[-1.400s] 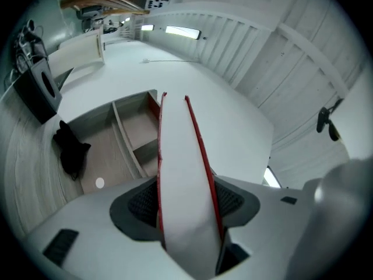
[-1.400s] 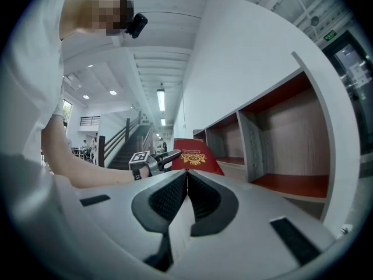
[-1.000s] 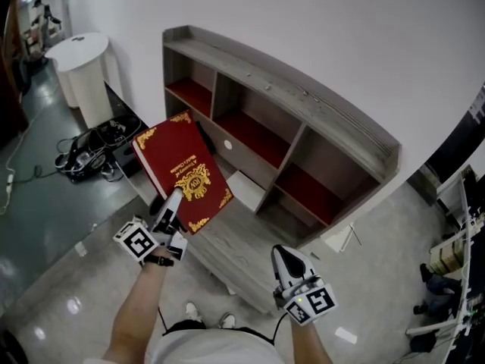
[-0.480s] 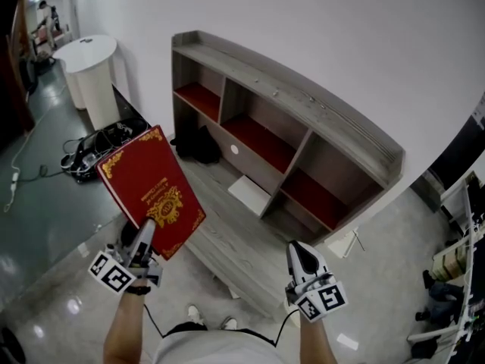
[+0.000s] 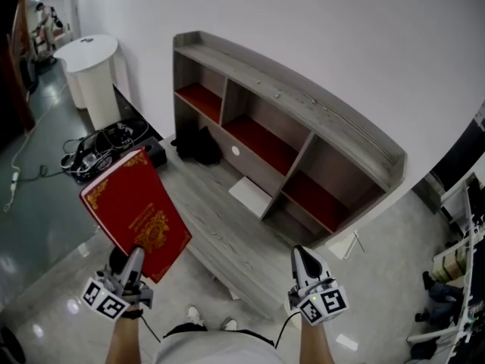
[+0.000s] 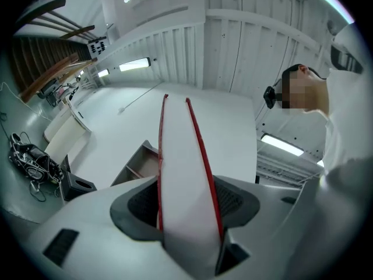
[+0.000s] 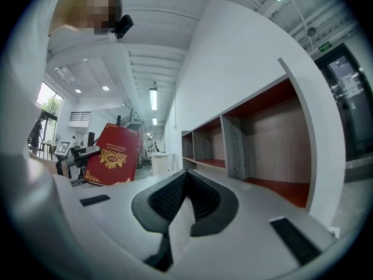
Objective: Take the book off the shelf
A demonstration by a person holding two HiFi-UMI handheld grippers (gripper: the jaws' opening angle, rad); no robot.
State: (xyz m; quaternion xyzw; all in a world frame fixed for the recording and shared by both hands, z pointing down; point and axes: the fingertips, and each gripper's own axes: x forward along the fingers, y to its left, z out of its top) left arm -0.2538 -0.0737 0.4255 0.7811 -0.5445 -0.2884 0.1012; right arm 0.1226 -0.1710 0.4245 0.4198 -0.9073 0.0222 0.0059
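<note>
Now, nearest the person, the left gripper (image 5: 133, 258) pinches the lower edge of a red book (image 5: 135, 213) with gold ornament on its cover. In the left gripper view the gripper (image 6: 186, 206) has its dark pads pressed against both red covers, with the pale page edge of the book (image 6: 179, 156) running up between them. The book is held in the air, tilted, left of the shelf and clear of it. To the right, the right gripper (image 5: 301, 255) hangs over the floor with nothing in it. Its own view shows the gripper (image 7: 186, 177) with its pads pressed together at the tips, and the book (image 7: 113, 155) off to its left. Farther out, the grey wooden shelf (image 5: 318, 108) stands against the white wall, its compartments lined in red. A black bag (image 5: 198, 144) and a white sheet (image 5: 250, 194) lie on its low front ledge. At the far left are a tangle of cables (image 5: 95, 150) and a round white stand (image 5: 87, 67).
</note>
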